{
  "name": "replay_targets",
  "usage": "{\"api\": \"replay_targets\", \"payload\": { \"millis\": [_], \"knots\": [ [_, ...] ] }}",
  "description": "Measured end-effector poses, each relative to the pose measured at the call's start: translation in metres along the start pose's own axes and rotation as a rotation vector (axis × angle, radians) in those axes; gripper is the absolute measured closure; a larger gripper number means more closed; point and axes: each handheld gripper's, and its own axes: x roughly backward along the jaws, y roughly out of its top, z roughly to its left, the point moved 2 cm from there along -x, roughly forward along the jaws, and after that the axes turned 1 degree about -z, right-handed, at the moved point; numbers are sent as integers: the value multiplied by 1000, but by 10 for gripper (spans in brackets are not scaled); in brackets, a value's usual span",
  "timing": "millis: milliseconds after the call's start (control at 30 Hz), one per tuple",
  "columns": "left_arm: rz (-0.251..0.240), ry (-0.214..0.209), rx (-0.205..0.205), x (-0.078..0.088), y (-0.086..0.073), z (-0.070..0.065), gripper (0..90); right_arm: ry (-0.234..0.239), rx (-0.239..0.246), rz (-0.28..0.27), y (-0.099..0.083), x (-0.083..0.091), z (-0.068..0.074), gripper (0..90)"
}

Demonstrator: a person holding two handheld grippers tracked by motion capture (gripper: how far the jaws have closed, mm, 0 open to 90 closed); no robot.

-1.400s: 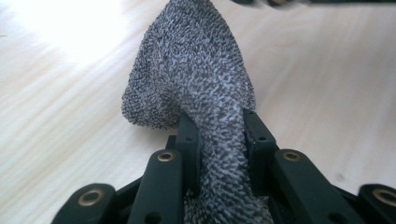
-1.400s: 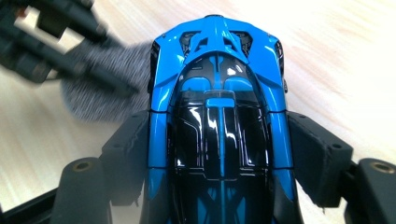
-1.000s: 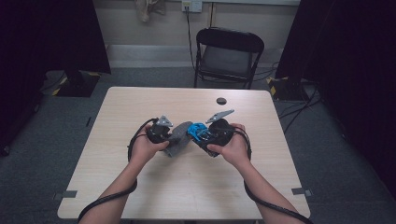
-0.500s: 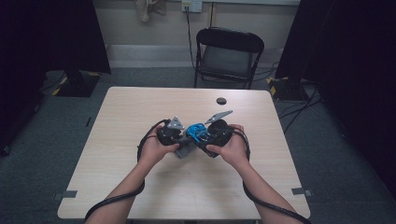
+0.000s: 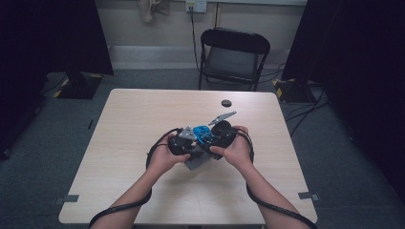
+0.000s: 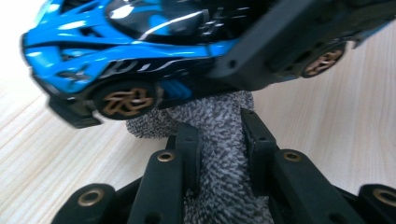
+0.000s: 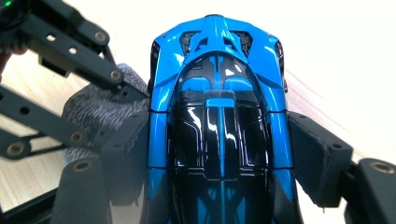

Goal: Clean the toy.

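A grey cloth (image 6: 219,140) was clenched in the left gripper (image 6: 219,144), its tip touching the underside of a blue toy car (image 7: 219,116). The car was grasped across its body by the right gripper (image 7: 219,158), its long axis along the jaws, above the bench (image 5: 133,124).
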Motion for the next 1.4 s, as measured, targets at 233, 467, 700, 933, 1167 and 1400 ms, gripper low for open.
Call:
{"api": "replay_targets", "payload": {
  "millis": [233, 467, 700, 933, 1167, 1400],
  "knots": [
    [12, -36, -28, -3, 2, -10, 725, -4, -4, -4, 1, -1, -2, 286],
    [1, -62, -32, -5, 2, -17, 726, -20, -9, 2, 2, -1, -4, 286],
    [9, -99, -56, -7, 4, -29, 725, -28, -24, 2, 2, -3, -8, 286],
    [4, -135, -75, -9, 5, -39, 725, -36, -21, -1, 5, -3, -7, 286],
    [24, -173, -111, -9, 4, -48, 725, -45, -38, -5, 4, -6, -11, 286],
    [32, -158, -85, 1, -10, -38, 725, -63, -65, 3, -3, -3, -26, 286]
  ]
}}
